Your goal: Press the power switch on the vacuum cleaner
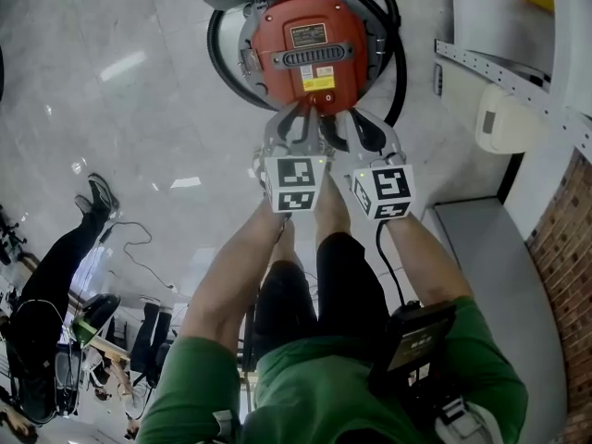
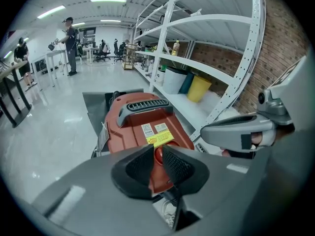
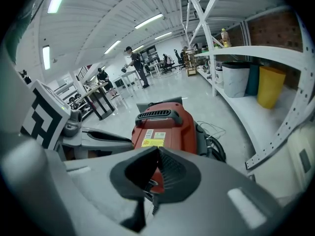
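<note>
The red vacuum cleaner (image 1: 310, 49) stands on the pale floor straight ahead, with a grey grille handle (image 2: 145, 106) and a yellow label (image 2: 160, 139) on top. My left gripper (image 1: 303, 111) hangs over its near edge, the jaws shut to a thin slit. Through that slit a round red switch (image 2: 158, 155) shows just past the left gripper (image 2: 158, 149) tips. My right gripper (image 1: 358, 123) is close beside it on the right, also at the vacuum's near edge. In its own view the right gripper (image 3: 158, 149) is shut and empty, with the vacuum (image 3: 172, 127) just ahead.
A black hose (image 1: 219, 58) curls round the vacuum. White shelving (image 1: 518, 81) and a brick wall (image 1: 564, 248) run along the right, with a yellow bin (image 2: 199, 88) on a low shelf. People (image 2: 70, 43) stand far off by tables. A person in black (image 1: 65, 257) is at the left.
</note>
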The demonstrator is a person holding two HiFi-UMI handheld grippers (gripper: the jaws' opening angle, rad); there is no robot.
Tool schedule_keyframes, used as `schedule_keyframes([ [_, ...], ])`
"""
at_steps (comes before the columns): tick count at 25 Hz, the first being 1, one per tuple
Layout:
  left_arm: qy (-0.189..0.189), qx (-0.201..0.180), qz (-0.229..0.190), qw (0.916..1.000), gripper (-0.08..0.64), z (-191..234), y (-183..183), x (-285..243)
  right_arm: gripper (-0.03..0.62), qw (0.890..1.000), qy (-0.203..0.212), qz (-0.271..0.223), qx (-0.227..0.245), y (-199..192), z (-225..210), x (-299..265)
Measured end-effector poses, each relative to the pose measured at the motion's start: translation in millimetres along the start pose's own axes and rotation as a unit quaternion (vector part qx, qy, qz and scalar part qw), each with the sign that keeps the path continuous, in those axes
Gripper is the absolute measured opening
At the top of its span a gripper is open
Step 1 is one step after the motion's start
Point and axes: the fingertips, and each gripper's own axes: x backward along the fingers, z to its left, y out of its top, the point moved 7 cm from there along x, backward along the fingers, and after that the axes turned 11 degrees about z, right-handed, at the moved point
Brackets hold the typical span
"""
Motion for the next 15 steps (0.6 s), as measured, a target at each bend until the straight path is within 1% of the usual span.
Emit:
schedule_keyframes([
  [8, 0.009, 0.003, 0.025, 0.9996, 0.061, 4.5, -1.1, -12.1, 0.005, 1.0, 0.001, 0.008, 0.0, -3.1, -4.4, -6.1],
  [13, 0.013, 0.008, 0.048, 0.9987, 0.061, 8.9, -9.4, -19.0, 0.005, 1.0, 0.001, 0.008, 0.0, -2.7, -5.2, -9.2],
  [15, 0.011, 0.016, 0.04, 0.999, 0.061, 10.0, -7.7, -16.6, 0.005, 1.0, 0.001, 0.008, 0.0, -2.8, -5.7, -8.9],
])
